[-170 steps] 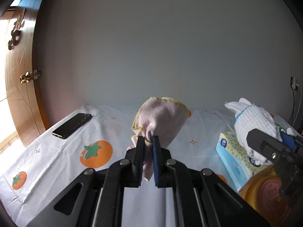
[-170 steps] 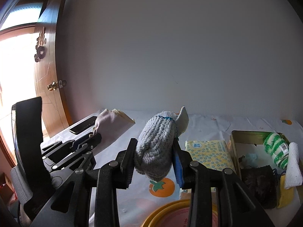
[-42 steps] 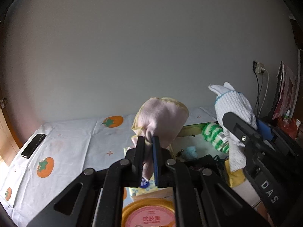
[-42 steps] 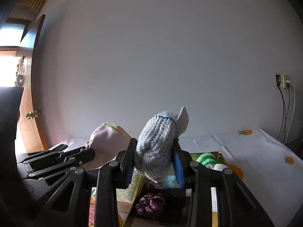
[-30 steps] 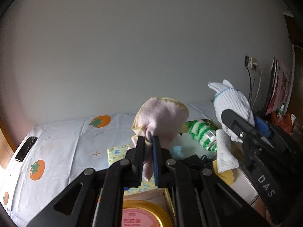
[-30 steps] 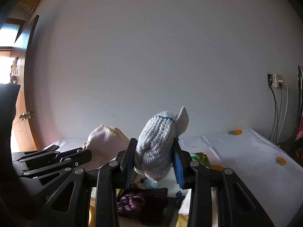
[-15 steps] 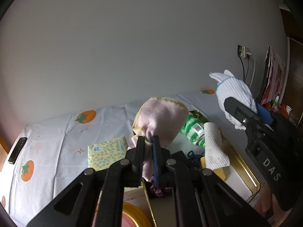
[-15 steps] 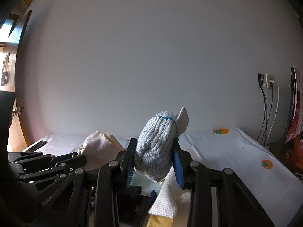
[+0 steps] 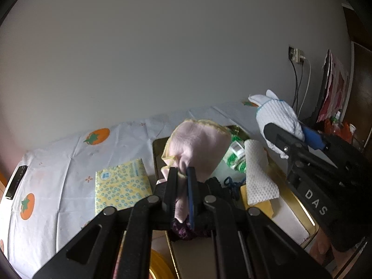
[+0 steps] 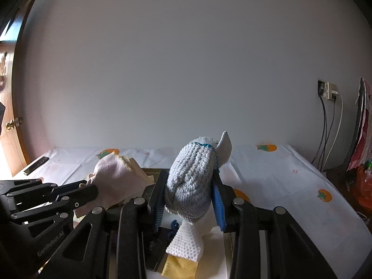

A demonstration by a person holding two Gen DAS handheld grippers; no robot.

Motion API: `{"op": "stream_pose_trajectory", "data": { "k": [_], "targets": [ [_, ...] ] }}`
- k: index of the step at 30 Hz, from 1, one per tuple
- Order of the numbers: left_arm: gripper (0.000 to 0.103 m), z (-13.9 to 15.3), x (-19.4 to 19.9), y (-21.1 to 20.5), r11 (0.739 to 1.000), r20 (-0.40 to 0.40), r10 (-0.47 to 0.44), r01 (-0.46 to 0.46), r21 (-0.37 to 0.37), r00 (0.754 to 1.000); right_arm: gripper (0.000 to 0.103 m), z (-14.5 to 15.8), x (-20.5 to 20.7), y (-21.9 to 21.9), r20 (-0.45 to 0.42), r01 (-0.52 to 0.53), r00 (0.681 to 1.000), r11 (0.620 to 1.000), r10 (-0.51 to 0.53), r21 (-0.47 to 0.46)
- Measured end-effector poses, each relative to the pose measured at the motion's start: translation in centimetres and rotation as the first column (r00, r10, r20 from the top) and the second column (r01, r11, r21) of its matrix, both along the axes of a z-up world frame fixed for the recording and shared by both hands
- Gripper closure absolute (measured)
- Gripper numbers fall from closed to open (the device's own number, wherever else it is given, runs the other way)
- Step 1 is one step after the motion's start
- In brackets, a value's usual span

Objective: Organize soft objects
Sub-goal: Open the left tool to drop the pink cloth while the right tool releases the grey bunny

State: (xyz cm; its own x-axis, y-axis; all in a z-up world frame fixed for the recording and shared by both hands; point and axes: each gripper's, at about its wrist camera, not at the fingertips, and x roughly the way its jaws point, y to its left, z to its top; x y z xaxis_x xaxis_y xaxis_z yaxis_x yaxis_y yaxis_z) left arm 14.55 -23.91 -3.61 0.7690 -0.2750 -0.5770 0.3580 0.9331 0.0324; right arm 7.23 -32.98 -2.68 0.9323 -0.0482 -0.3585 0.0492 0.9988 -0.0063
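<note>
left gripper clamped on one pink cloth, bunched end pointing up-forward over gold tray | tray holds white waffle cloth, green-striped roll, purple item | right gripper clamped on one white knit glove, long axis upright, above tray
</note>
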Motion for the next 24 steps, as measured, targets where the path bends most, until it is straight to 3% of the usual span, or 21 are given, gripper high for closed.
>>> {"op": "stream_pose_trajectory", "data": {
  "k": [8,16,19,20,24],
  "targets": [
    [0.091,-1.4,0.4,-0.4,1.000,-0.044,-0.007,0.008,0.020,0.999,0.064,-1.5,0.7,-0.4,-0.064,0.001,0.998,1.000,-0.001,-0.002],
    [0.075,-1.8,-0.3,0.0,1.000,-0.040,-0.003,0.004,0.011,0.999,0.050,-1.7,-0.2,-0.1,-0.063,-0.011,0.998,1.000,0.011,-0.010],
    [0.055,-1.6,-0.7,0.5,1.000,-0.027,0.009,-0.009,-0.002,1.000,0.041,-1.6,-0.6,-0.2,-0.050,0.000,0.999,1.000,-0.001,-0.010],
    [0.043,-1.5,-0.8,0.7,1.000,-0.019,0.015,-0.015,-0.007,1.000,0.039,-1.6,-0.8,-0.2,-0.044,0.004,0.999,1.000,-0.004,-0.008],
    [0.031,-1.2,-1.9,1.3,1.000,0.010,0.011,-0.011,-0.021,1.000,0.036,-1.4,-1.7,-0.1,-0.033,0.002,0.999,1.000,-0.002,-0.014]
  ]
}}
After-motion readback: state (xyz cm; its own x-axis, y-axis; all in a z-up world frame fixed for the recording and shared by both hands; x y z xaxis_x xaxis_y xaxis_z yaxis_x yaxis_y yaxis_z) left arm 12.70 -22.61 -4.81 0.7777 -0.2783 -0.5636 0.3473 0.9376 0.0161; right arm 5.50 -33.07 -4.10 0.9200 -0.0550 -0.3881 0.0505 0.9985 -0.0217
